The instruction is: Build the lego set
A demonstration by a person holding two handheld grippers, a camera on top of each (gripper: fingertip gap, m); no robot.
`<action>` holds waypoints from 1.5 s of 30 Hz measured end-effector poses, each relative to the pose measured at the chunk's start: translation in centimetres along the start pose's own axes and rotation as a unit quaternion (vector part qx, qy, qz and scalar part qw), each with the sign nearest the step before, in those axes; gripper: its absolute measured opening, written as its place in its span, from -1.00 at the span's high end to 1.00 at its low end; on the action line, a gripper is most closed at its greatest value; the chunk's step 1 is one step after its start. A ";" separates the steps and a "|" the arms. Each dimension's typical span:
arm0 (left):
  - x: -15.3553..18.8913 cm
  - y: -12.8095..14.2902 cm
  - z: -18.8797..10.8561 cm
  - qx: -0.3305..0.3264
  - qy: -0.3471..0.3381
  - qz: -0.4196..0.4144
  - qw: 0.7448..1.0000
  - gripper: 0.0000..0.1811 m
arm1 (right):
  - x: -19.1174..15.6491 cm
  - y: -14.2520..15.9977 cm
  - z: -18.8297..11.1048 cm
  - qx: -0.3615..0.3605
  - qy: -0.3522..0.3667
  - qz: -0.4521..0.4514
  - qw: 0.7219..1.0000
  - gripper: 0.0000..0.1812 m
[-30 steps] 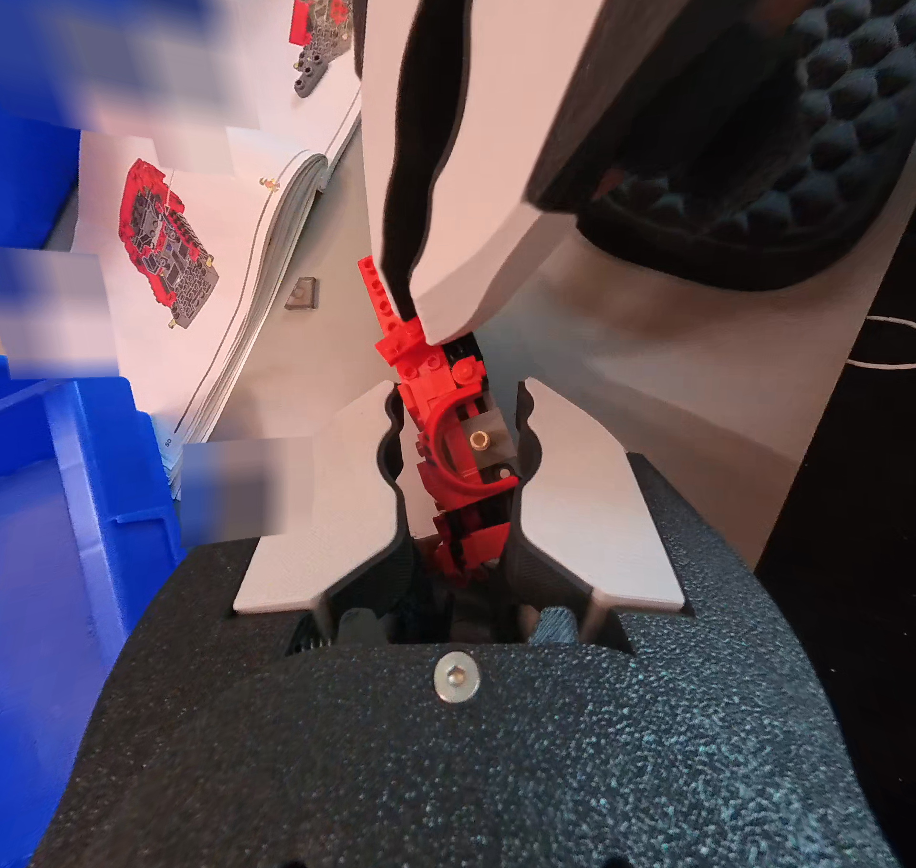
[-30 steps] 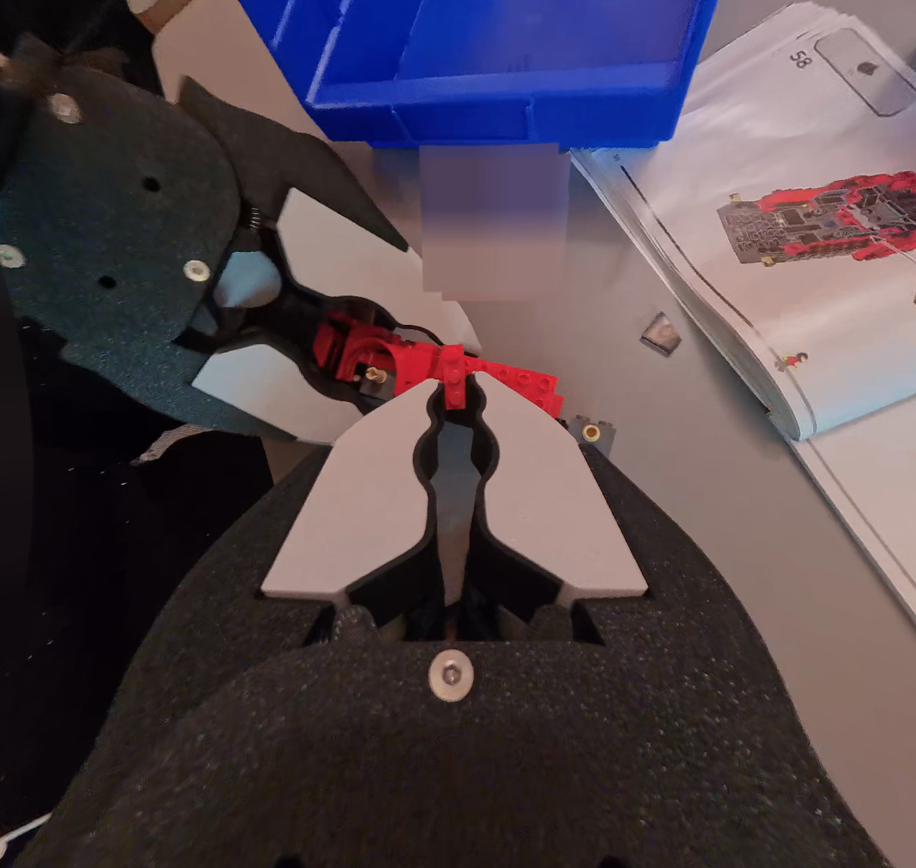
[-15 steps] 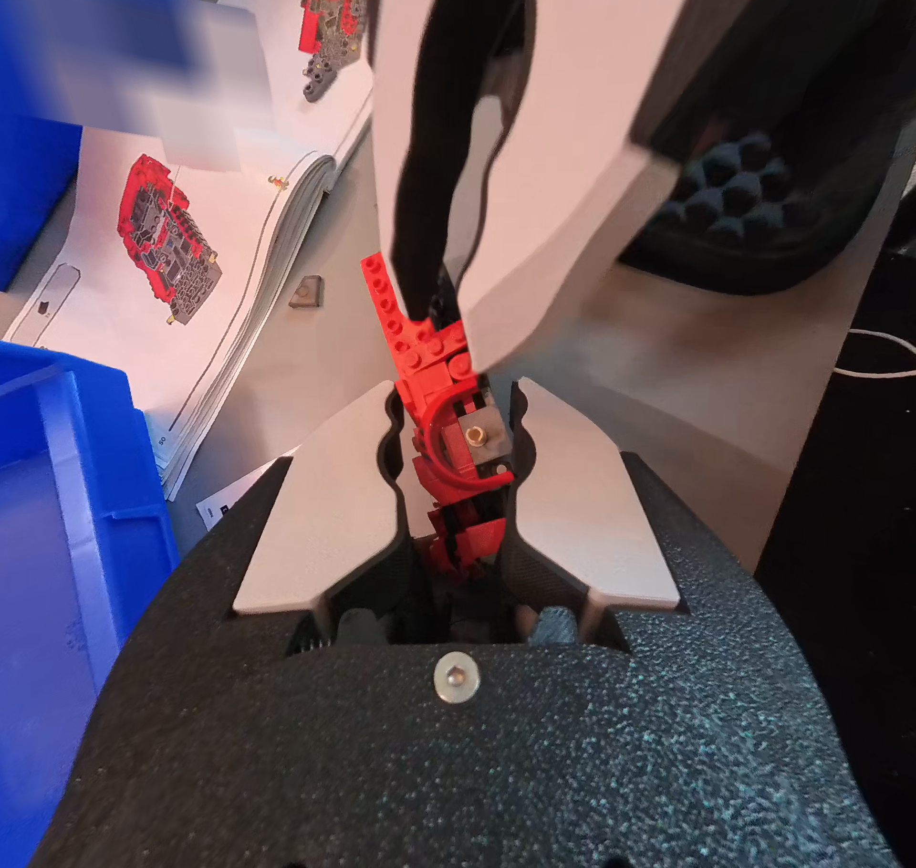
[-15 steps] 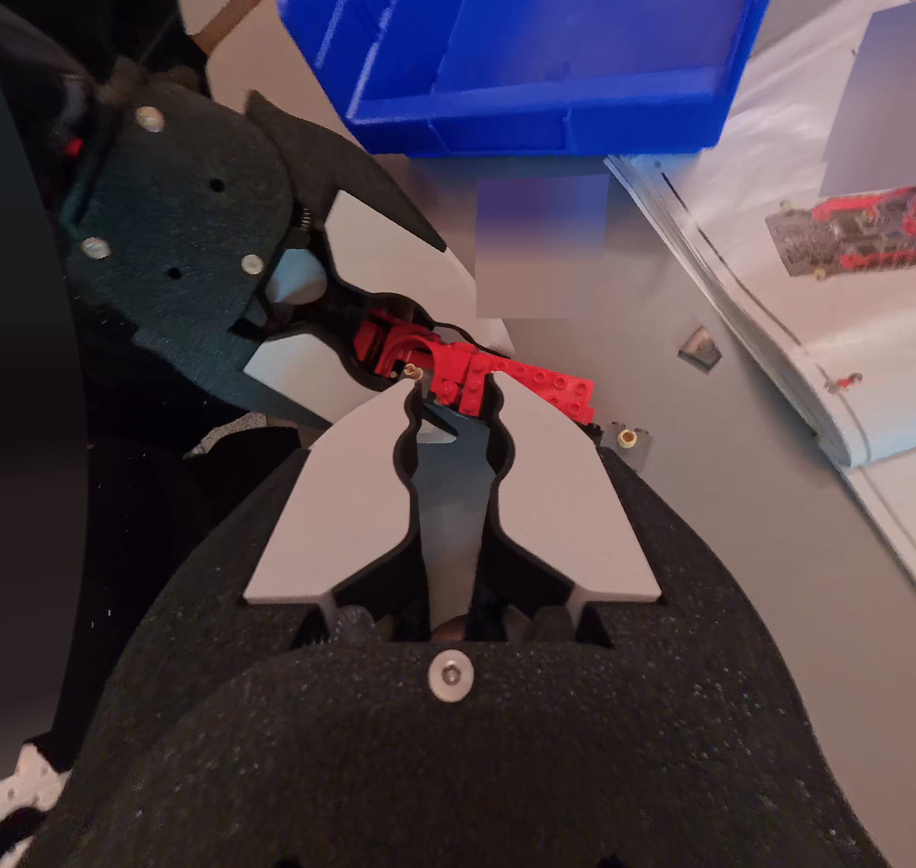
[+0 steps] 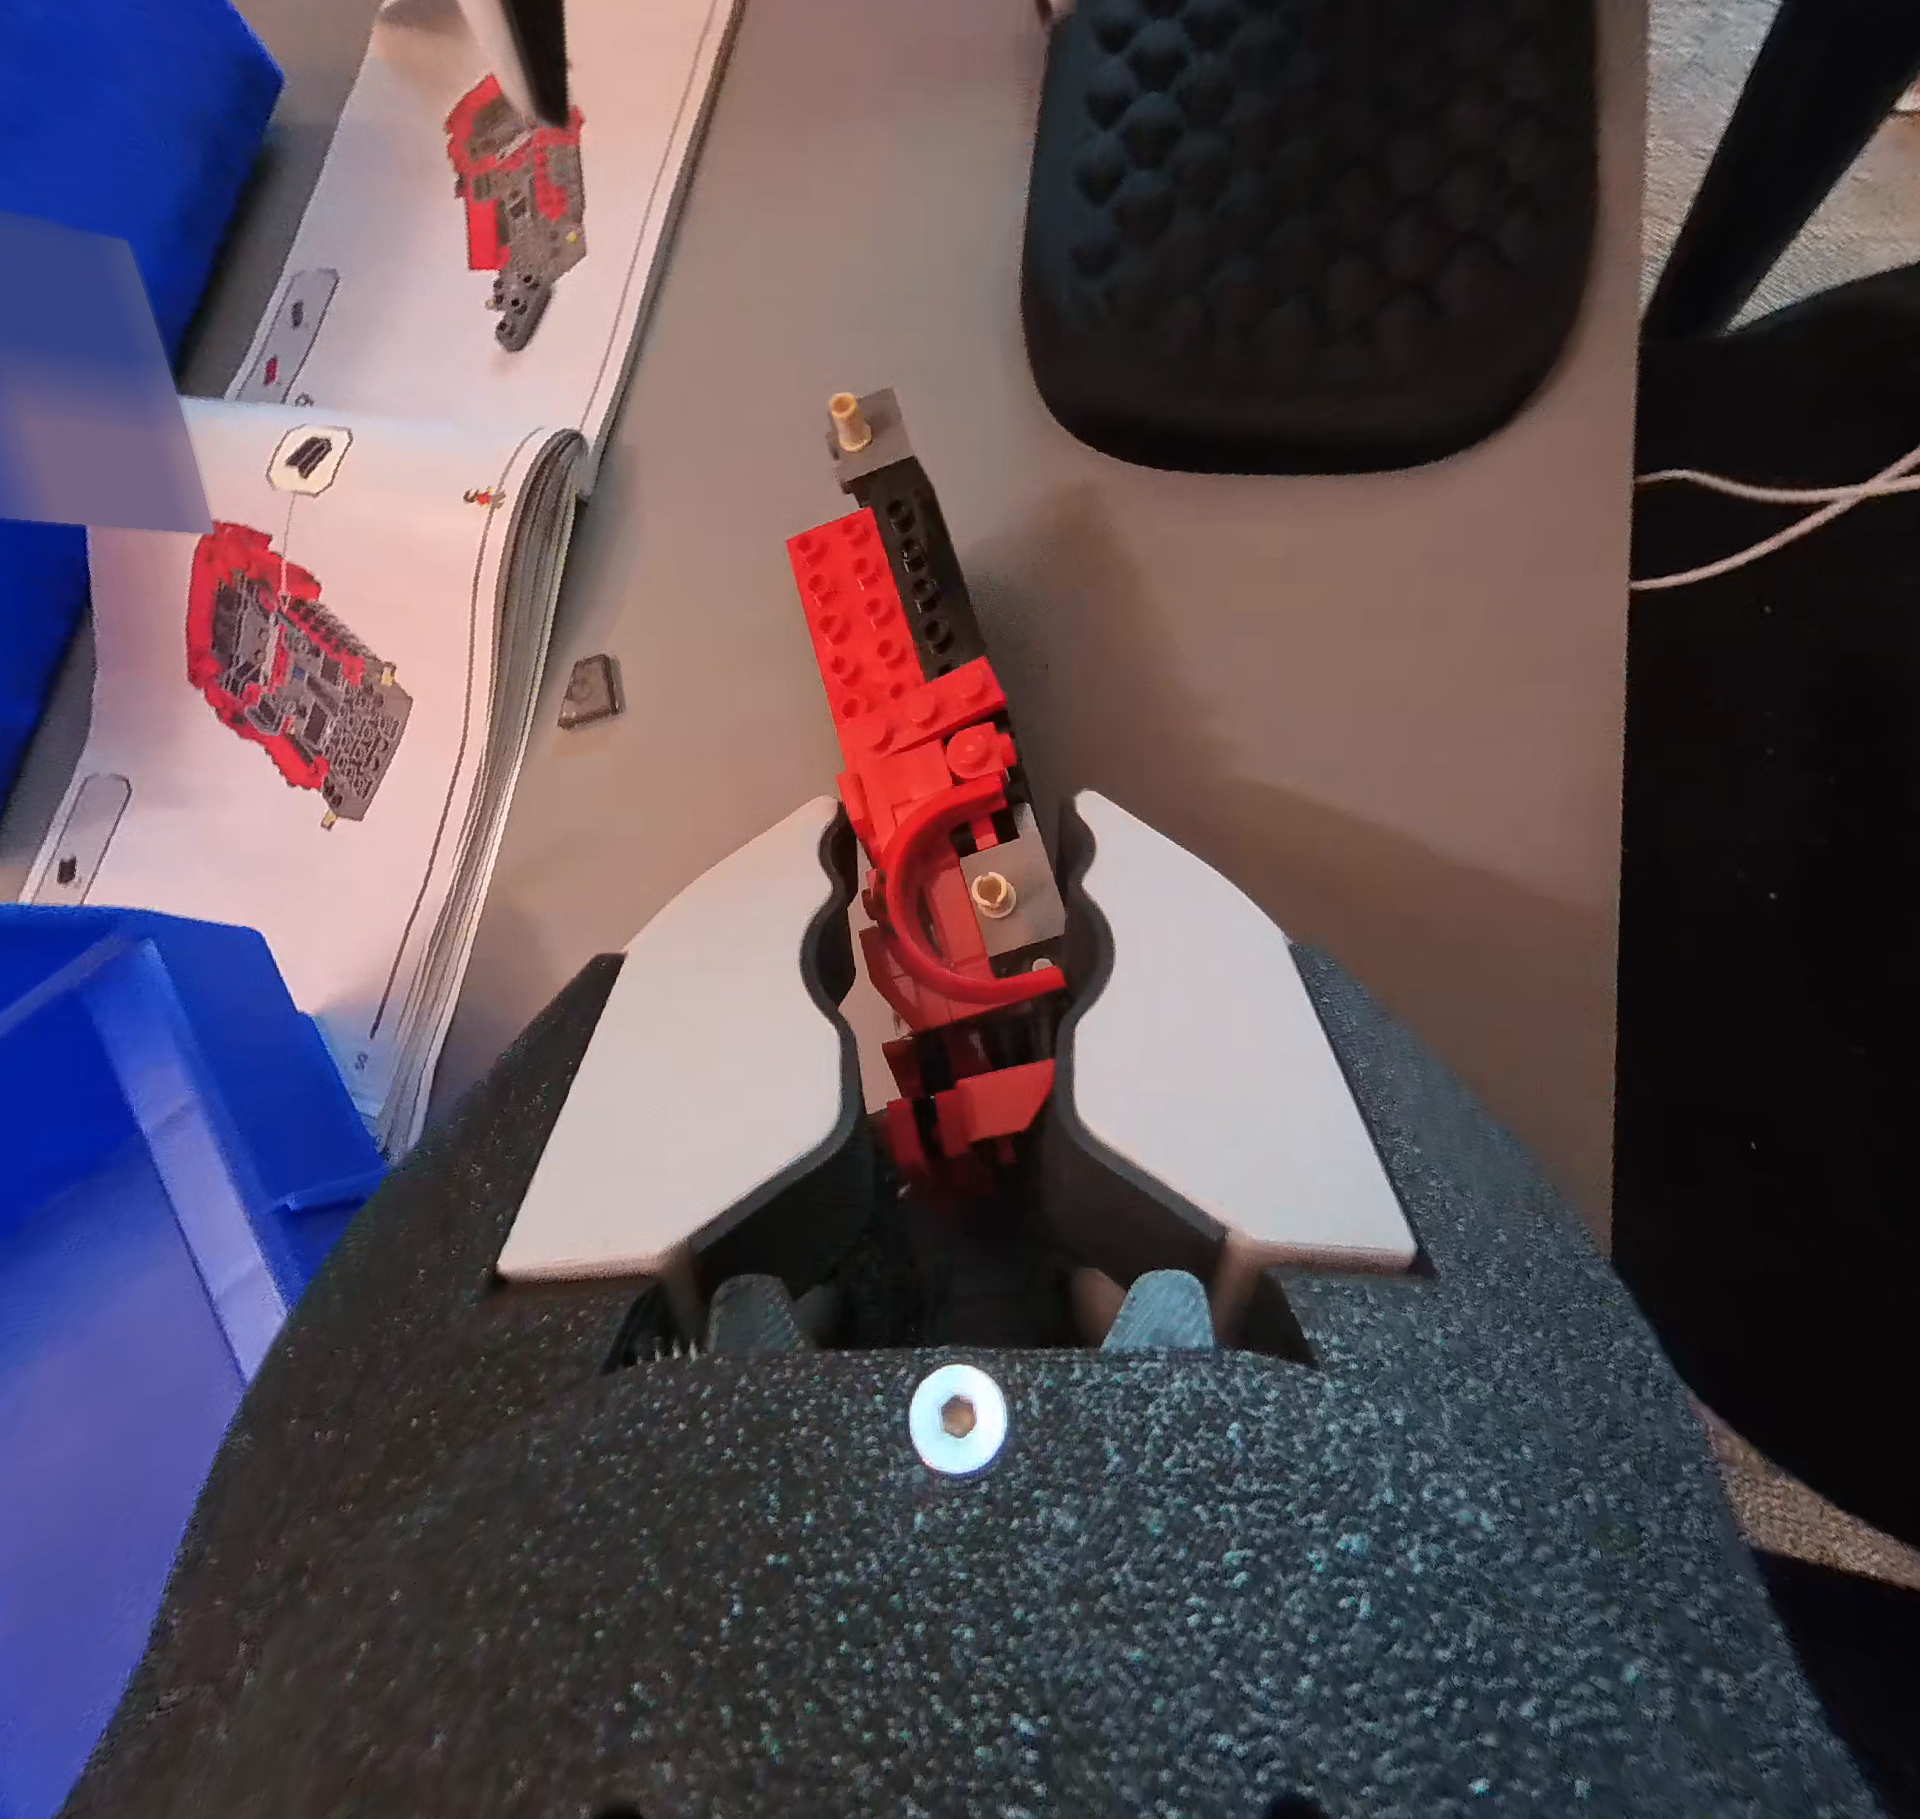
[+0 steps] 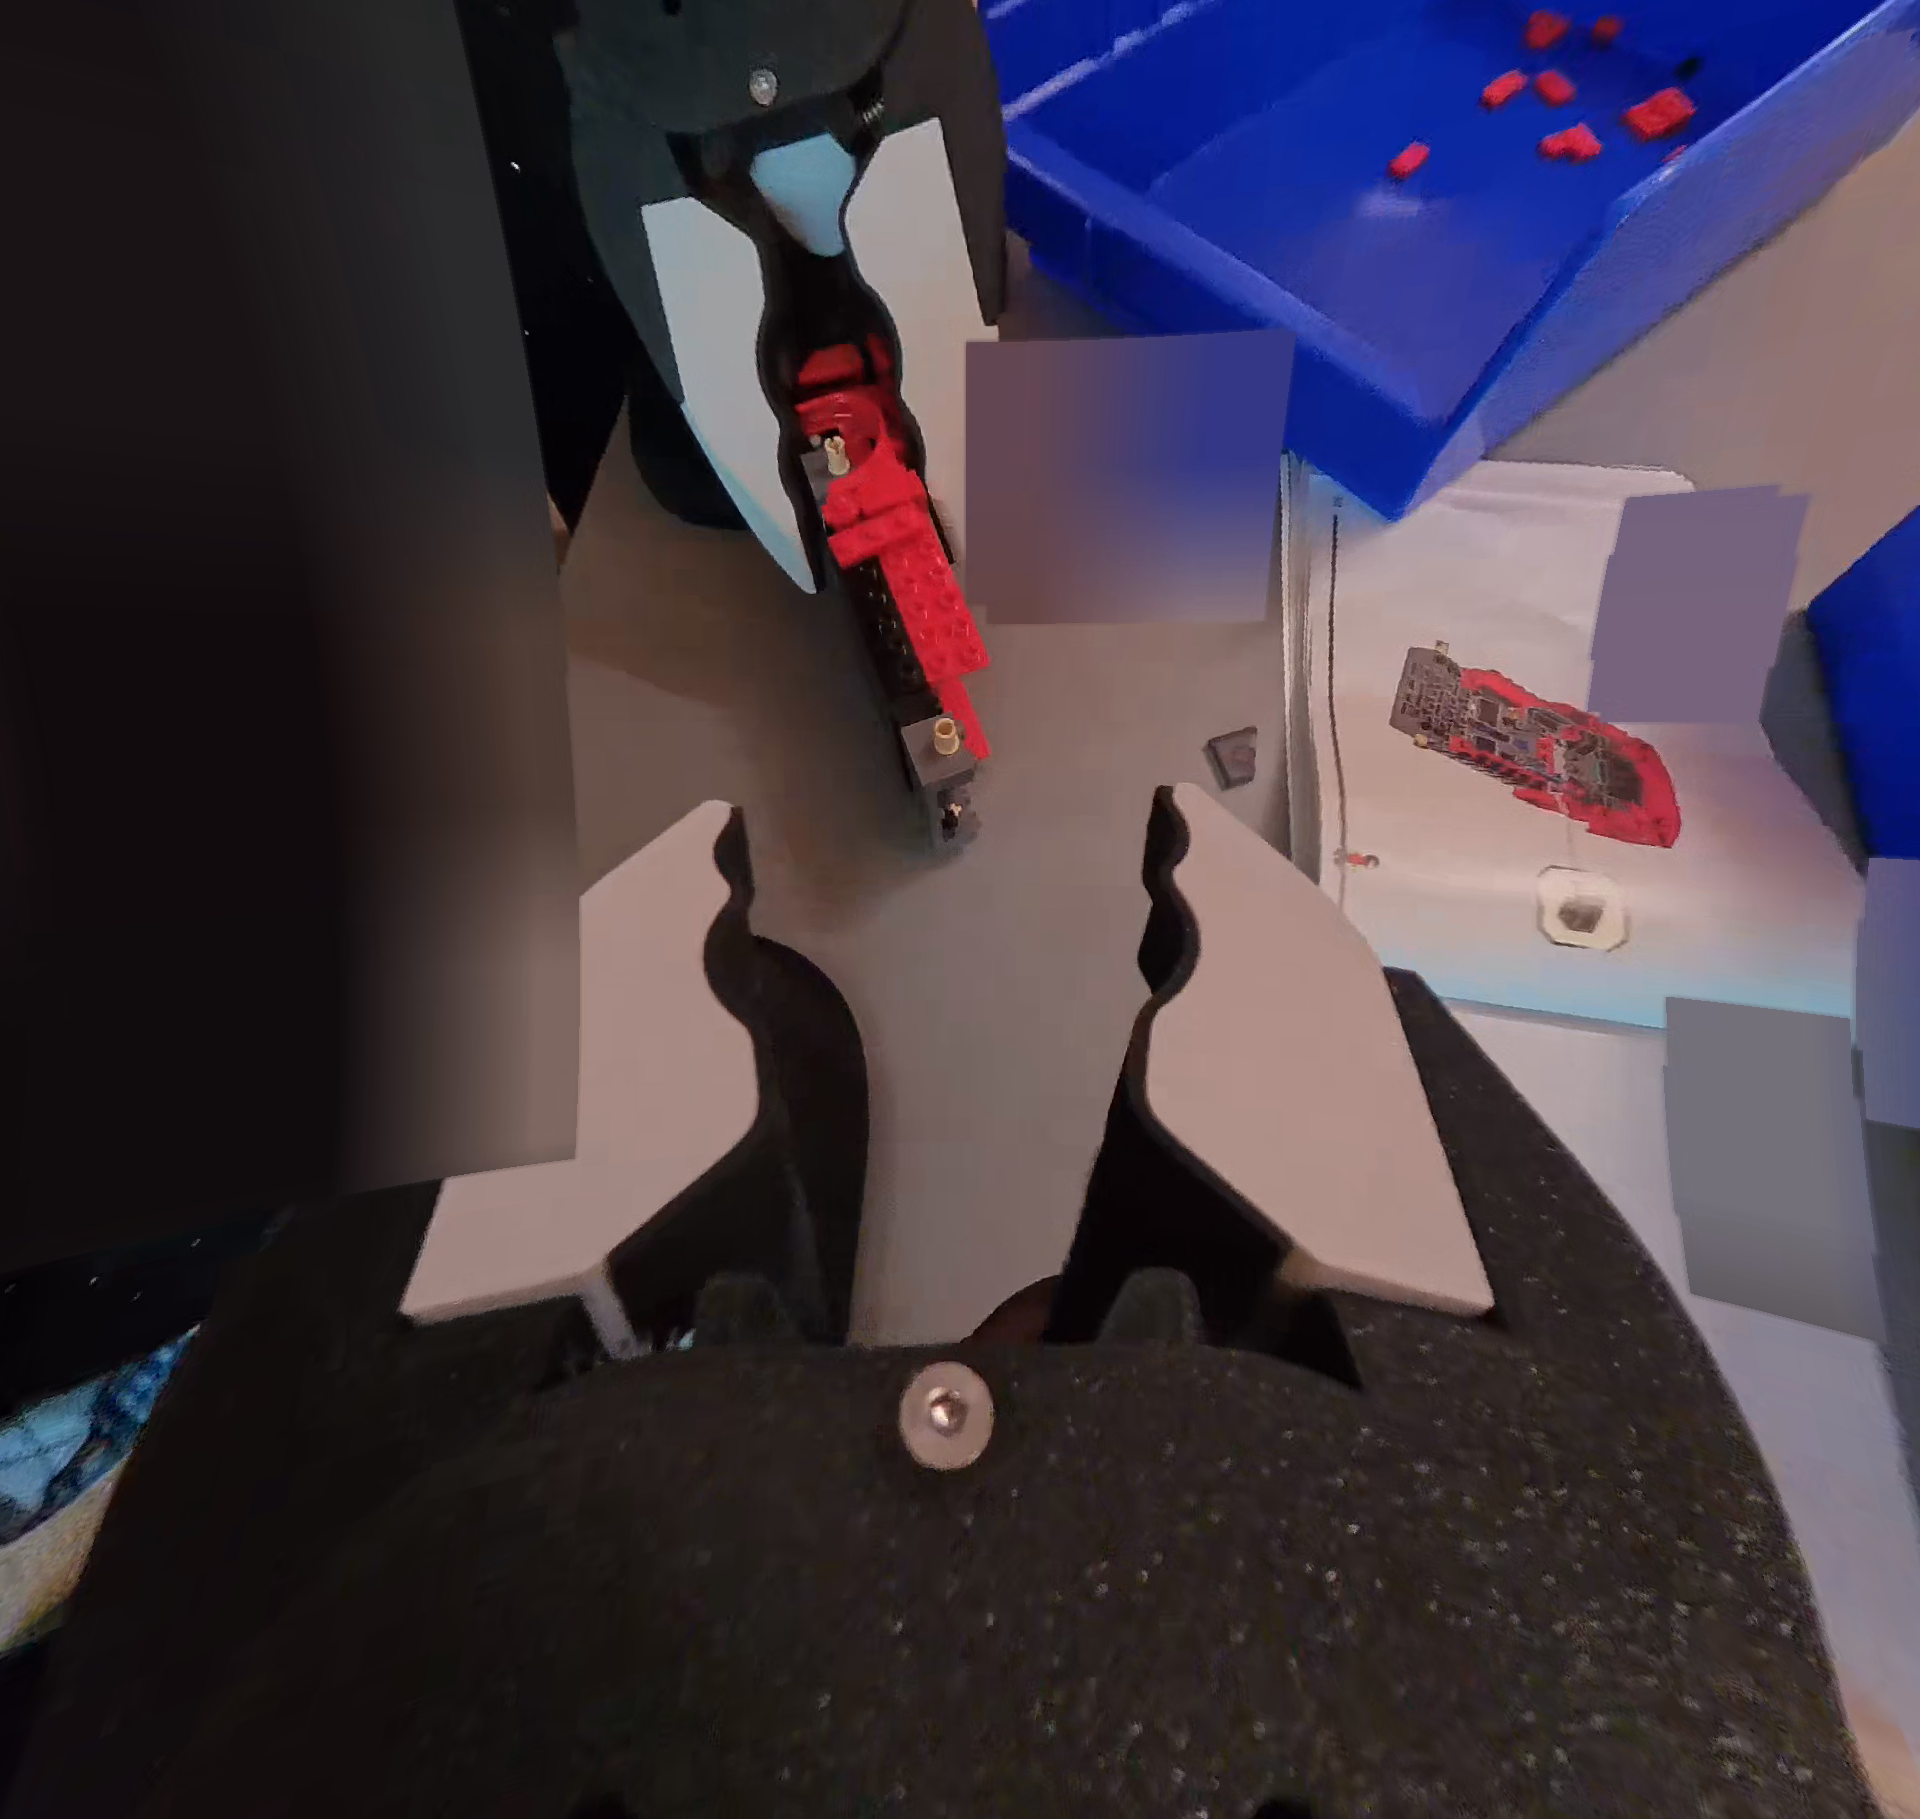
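Note:
A long red and black lego assembly (image 5: 894,647) with tan pins sticks forward out of my left gripper (image 5: 956,813), which is shut on its rear end, above the grey table. My right gripper (image 6: 945,813) is open and empty, with its jaws wide apart, a short way in front of the assembly's tip (image 6: 940,741). In the right wrist view the left gripper (image 6: 821,315) comes in from the top with the assembly (image 6: 904,585) pointing toward me. One right gripper finger (image 5: 520,3) shows at the top of the left wrist view.
An open instruction booklet (image 5: 416,522) lies left of the assembly and also shows in the right wrist view (image 6: 1507,782). A small dark grey piece (image 5: 592,694) lies by it. A blue bin (image 6: 1195,159) holds several red pieces. A black padded rest (image 5: 1299,169) lies at the far right. Left tips to right tips: about 11 cm.
My right gripper has let go of the assembly's front, opened wide and pulled back from it. My left gripper still holds the assembly.

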State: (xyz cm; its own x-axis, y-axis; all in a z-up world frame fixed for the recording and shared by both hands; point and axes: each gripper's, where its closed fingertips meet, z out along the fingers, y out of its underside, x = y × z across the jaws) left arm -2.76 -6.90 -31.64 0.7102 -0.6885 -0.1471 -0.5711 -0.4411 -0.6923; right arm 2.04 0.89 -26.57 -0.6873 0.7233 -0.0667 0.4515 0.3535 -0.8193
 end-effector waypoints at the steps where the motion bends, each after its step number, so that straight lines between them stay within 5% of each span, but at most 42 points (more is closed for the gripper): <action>1: 0.1 0.0 0.0 0.001 0.006 0.008 1.000 0.60 | -0.2 0.5 0.4 0.015 0.001 -0.003 1.000 0.15; 7: 0.3 0.0 0.0 0.002 0.022 0.029 0.999 0.59 | -1.5 1.6 2.1 0.108 0.031 -0.008 0.994 0.38; 12: 0.6 0.0 0.0 0.000 0.024 0.053 0.998 0.58 | -3.0 2.2 3.1 0.073 0.061 -0.042 0.995 0.18; 30: 0.6 -0.1 0.1 0.011 0.031 0.051 0.998 0.57 | -1.6 -0.1 6.6 0.052 0.002 -0.052 0.997 0.25; 41: 0.7 -0.2 0.1 0.014 0.034 0.051 0.998 0.55 | -2.1 -0.3 8.9 0.010 -0.051 -0.098 0.994 0.67; 45: 0.7 -0.1 0.0 0.014 0.033 0.045 0.998 0.52 | -2.3 -0.4 9.0 0.011 -0.063 -0.099 0.993 0.67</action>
State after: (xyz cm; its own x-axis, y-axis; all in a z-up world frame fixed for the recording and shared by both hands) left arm -2.16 -7.33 -31.69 0.6265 -0.7621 -0.1634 -0.6194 -0.3596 -0.6979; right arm -1.66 -6.28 -31.19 -0.8278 0.5604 0.0264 0.2897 0.4673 -0.8353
